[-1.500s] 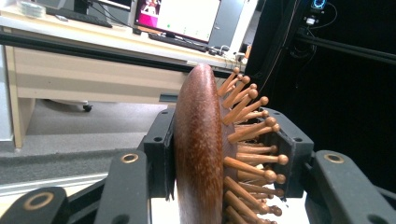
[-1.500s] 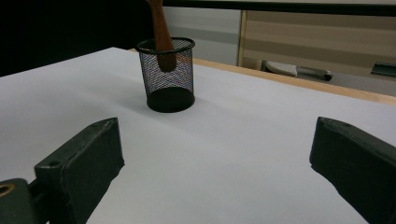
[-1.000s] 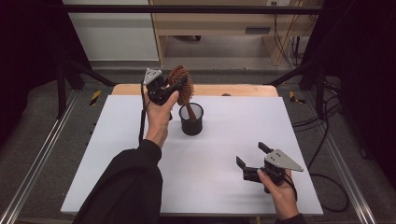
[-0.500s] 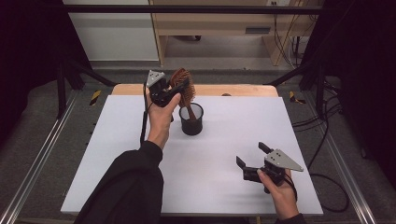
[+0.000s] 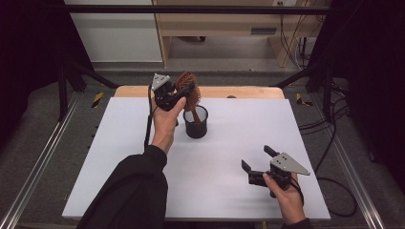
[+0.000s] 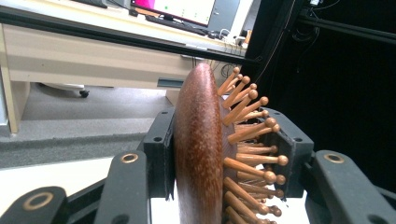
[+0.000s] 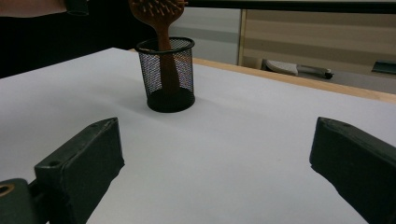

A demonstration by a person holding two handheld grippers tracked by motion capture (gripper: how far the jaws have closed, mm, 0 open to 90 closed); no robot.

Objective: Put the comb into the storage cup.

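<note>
A brown wooden hairbrush stands with its handle inside a black mesh cup near the back middle of the white table. My left gripper is shut on the brush's head, one pad on the smooth back, the other against the bristle side. In the left gripper view the brush stands edge-on between the jaws. In the right gripper view the cup holds the brush handle ahead and to the left. My right gripper hovers open near the front right of the table, nothing between its fingers.
The white table top has a wooden strip along its back edge. Metal rails run along both sides. A wooden desk stands behind, with cables hanging at the right.
None of note: the left gripper keeps its hold on the brush head above the cup, and the right gripper stays in place.
</note>
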